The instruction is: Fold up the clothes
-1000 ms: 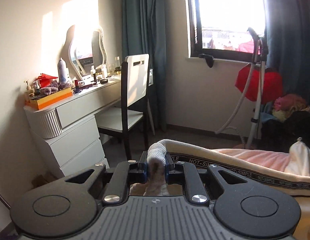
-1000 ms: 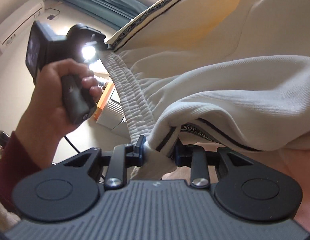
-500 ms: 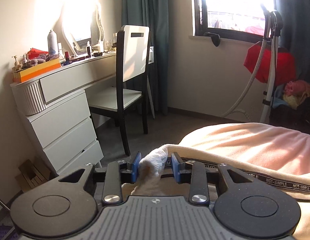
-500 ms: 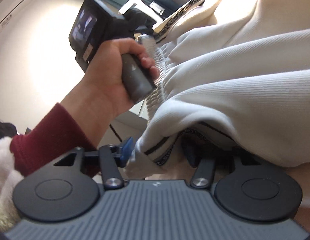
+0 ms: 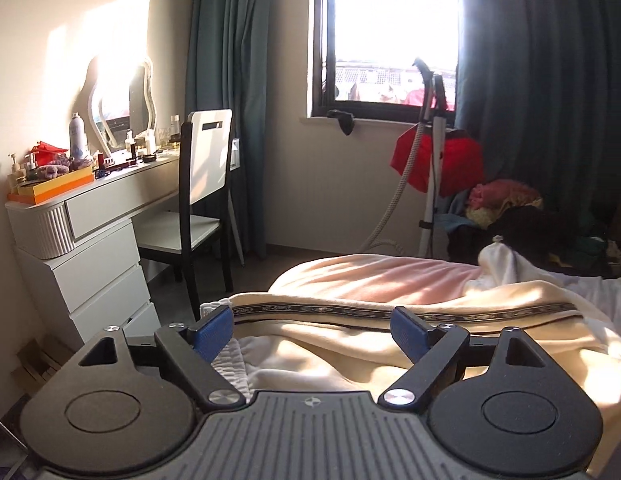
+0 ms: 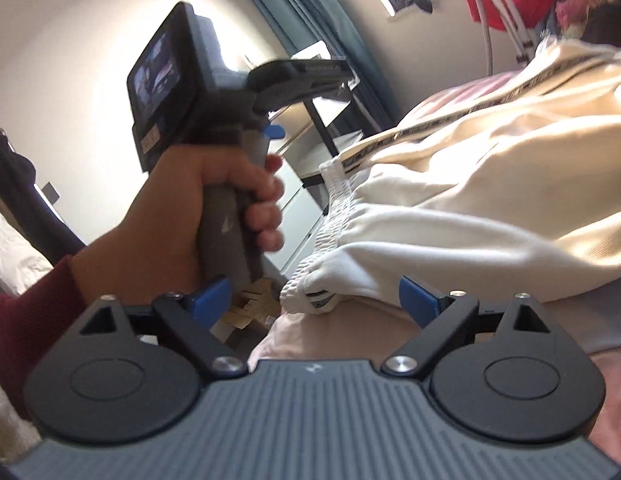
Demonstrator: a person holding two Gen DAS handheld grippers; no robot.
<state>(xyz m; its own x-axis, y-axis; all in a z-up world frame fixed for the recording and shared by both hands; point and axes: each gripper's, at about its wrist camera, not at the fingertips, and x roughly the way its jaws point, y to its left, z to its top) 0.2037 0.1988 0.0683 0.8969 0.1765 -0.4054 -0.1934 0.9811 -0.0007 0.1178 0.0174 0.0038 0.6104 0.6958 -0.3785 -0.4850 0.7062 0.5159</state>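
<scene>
Two views look forward along handheld two-finger grippers in a sunlit bedroom.

In the left wrist view, the left gripper (image 5: 312,330) has its blue-padded fingers (image 5: 212,332) spread wide, with nothing between them. Just beyond and beneath them lies a cream garment (image 5: 390,344), spread out flat on a bed with a pink blanket (image 5: 374,276). A dark printed stripe (image 5: 390,309) runs across the garment from left to right, passing between the two fingertips. A ribbed white waistband (image 5: 230,364) shows near the left finger. To the left stands a white dressing table (image 5: 90,216) crowded with bottles, a wavy-framed mirror (image 5: 122,104) and a black-and-white chair (image 5: 202,184). A bright window (image 5: 394,32) sits between teal curtains (image 5: 226,80). A white garment steamer (image 5: 430,160) holds something red, beside a heap of clothes (image 5: 502,208).

In the right wrist view, the right gripper (image 6: 314,300) is also spread wide and grips nothing. A folded corner of the cream garment (image 6: 450,208), with its gathered waistband (image 6: 330,232), rests on the pink blanket (image 6: 350,332) between the fingertips, touching neither pad as far as can be seen. To the left, the person's left hand (image 6: 214,208), in a dark red sleeve (image 6: 34,328), wraps around the grey handle of the left gripper (image 6: 306,72), which sits just beside the garment's waistband edge.
</scene>
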